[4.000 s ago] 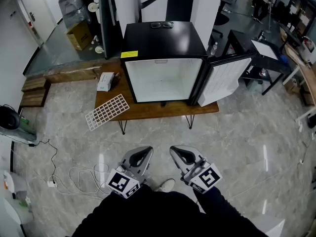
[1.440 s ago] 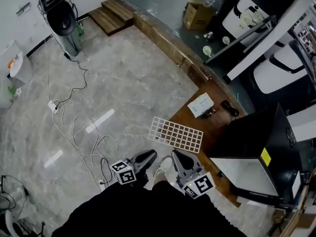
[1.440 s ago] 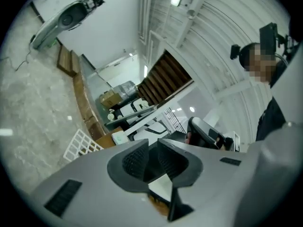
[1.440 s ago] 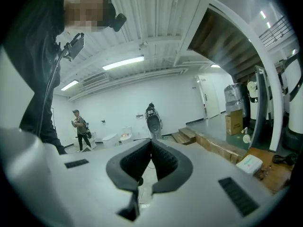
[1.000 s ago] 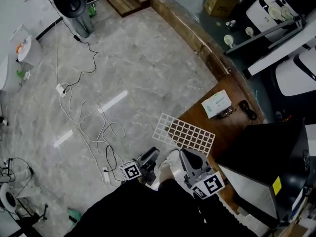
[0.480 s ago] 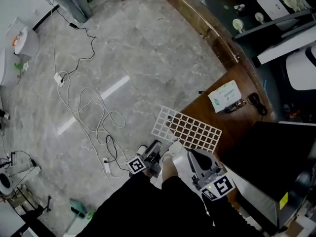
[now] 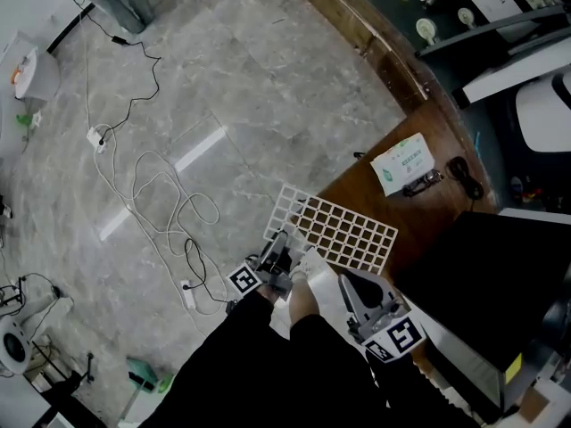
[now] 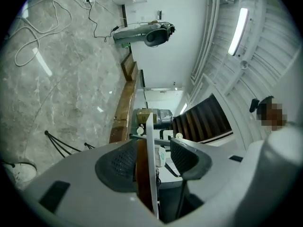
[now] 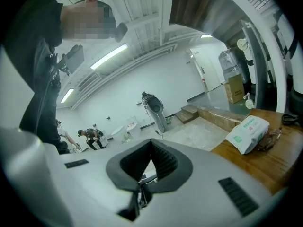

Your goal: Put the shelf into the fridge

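Note:
The white wire shelf [image 7: 343,232] lies flat on the wooden table [image 7: 428,205], its near-left corner overhanging the edge. My left gripper [image 7: 278,250] is at that corner. In the left gripper view the shelf's thin white edge [image 8: 149,126] and the brown table edge stand between the jaws of the left gripper [image 8: 152,148]. These jaws have just been opening, and a gap shows between the shelf and the right pad. My right gripper [image 7: 348,283] hangs shut and empty beside the shelf's near edge; its jaws [image 9: 151,144] meet at the tips. The black fridge [image 7: 482,266] stands at the right.
A green-and-white tissue pack [image 7: 403,161] and a black cable [image 7: 459,178] lie on the table beyond the shelf. White cords [image 7: 169,212] and a power strip [image 7: 93,136] trail over the marble floor to the left. A low wooden step [image 7: 375,43] runs behind.
My left gripper has moved forward and down to the shelf's near-left corner and now straddles its edge. The right gripper has sunk a little and stays shut.

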`<state>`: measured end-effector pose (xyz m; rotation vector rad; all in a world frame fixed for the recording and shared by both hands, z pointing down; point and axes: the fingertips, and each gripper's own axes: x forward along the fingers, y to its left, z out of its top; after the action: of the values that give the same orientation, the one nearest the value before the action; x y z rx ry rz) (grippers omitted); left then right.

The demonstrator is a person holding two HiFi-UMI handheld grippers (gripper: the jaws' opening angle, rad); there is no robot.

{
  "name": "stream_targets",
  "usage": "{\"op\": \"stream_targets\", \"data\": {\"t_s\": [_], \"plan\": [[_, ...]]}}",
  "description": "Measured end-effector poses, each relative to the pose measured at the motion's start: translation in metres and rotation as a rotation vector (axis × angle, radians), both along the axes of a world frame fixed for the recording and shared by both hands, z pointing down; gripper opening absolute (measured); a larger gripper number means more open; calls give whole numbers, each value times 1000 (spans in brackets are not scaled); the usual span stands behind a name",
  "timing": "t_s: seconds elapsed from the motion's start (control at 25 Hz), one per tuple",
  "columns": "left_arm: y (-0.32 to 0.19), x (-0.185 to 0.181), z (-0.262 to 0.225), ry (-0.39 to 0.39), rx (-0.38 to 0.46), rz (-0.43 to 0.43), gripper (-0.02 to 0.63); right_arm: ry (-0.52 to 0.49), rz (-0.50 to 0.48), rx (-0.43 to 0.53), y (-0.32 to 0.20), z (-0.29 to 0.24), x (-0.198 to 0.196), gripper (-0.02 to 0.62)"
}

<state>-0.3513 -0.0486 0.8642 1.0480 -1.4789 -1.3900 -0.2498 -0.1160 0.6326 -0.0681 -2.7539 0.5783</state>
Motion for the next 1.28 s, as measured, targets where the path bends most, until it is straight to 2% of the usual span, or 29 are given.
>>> {"op": "stream_targets", "data": {"t_s": [0.12, 0.28, 0.52, 0.76, 0.96, 1.16, 1.28], "plan": [[-9, -5, -1, 3, 19, -18, 221, 7, 9, 0, -6, 1, 3, 6], [-18, -11, -1, 1, 33, -32, 184, 9, 27, -2, -15, 4, 9, 6], [-21, -18, 2, -10, 26, -60, 37, 18, 42, -10, -21, 10, 17, 6], [-16, -12, 0, 37, 39, -55, 32, 18, 48, -16, -25, 10, 20, 6], [-5, -5, -25, 83, 97, -89, 32, 20, 60, -19, -26, 4, 30, 6], [11, -17, -62, 53, 157, -81, 37, 13, 74, -10, -11, -5, 32, 6], [25, -30, -85, 56, 187, -106, 37, 8, 89, -10, -3, -13, 35, 6]]}}
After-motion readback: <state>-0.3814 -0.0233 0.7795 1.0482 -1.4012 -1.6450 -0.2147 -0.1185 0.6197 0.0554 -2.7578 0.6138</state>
